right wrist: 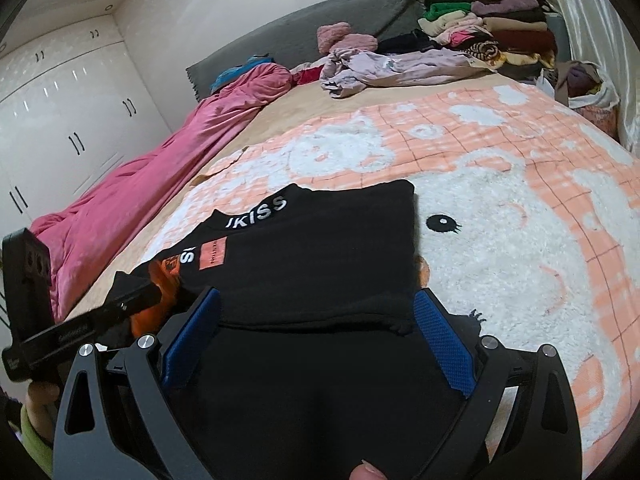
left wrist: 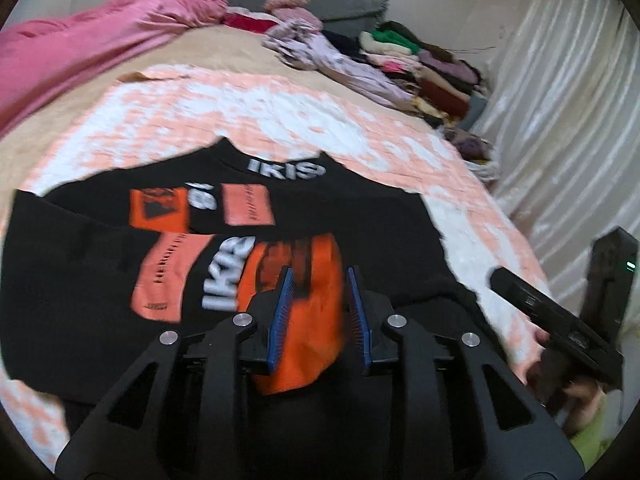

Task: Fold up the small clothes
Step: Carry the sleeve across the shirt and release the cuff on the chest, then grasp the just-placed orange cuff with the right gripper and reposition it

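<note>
While both tools hang low over the near edge of the bed, the left hand-held gripper shows its blue pads parted a modest way, with orange print of the black garment visible in the gap but no cloth pinched; the blur makes contact hard to judge. Right hand-held gripper: jaws spread wide, straddling the near fold of the same garment, pads clear of the fabric, nothing held. Black garment, orange and pink patches, white lettering at the collar: lies flat on the peach-and-white blanket, with one side apparently already turned over the body so that a plain black panel covers much of the print. Judged stage: first fold laid, further folds and stacking still to come. Beyond the blanket: bare tan sheet; pink quilt bunched along the side toward the white wardrobes. Farther: a crumpled lilac garment and loose pieces, unfolded. Farthest, by the grey headboard cushion and the curtain: a stack of folded clothes, suggesting part of the batch is finished.
</note>
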`<state>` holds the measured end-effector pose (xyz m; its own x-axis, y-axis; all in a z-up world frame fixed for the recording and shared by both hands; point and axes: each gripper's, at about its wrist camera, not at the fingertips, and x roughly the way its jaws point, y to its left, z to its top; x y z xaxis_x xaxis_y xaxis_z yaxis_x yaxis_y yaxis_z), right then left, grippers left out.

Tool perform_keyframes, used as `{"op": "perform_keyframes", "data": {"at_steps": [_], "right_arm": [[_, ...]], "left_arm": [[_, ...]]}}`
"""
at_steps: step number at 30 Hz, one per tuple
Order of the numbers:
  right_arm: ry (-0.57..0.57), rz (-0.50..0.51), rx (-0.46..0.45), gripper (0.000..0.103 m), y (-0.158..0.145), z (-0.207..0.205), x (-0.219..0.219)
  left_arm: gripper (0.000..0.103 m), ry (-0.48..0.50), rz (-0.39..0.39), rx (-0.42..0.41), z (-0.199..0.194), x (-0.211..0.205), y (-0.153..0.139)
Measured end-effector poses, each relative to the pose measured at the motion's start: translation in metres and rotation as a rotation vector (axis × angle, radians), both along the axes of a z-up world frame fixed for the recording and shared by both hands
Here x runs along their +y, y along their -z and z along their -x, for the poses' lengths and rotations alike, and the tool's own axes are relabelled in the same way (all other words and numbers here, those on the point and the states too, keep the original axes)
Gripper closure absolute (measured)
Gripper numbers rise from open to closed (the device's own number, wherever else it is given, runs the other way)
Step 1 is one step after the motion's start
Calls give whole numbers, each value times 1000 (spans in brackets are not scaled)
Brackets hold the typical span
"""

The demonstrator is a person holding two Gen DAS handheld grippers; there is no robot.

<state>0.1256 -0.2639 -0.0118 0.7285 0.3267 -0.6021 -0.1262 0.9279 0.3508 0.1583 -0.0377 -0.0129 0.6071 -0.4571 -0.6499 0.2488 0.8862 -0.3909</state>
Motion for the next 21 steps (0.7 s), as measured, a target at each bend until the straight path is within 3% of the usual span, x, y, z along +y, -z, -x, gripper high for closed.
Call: {"op": "perform_keyframes", "data": {"at_steps": [5,9,13,16,21], "right_arm": [[-52,-4,19,7,3,-9,18],[-161,0,32,7,5,-18,55],[-270,3,66,8,10,-33,95],[-314,35,97,19,19,-44,119],[-353,48,161,26,41,-55,142]], "left_arm": [[82,-46,6,-46,9,14,-5],[72,-180,-90,-109,18,42,-11],[70,-270,-139,-123,22,70,-12],[67,-313,-137,-124,25,90,-10],[65,-352,-138,-134,30,110,-9]]}}
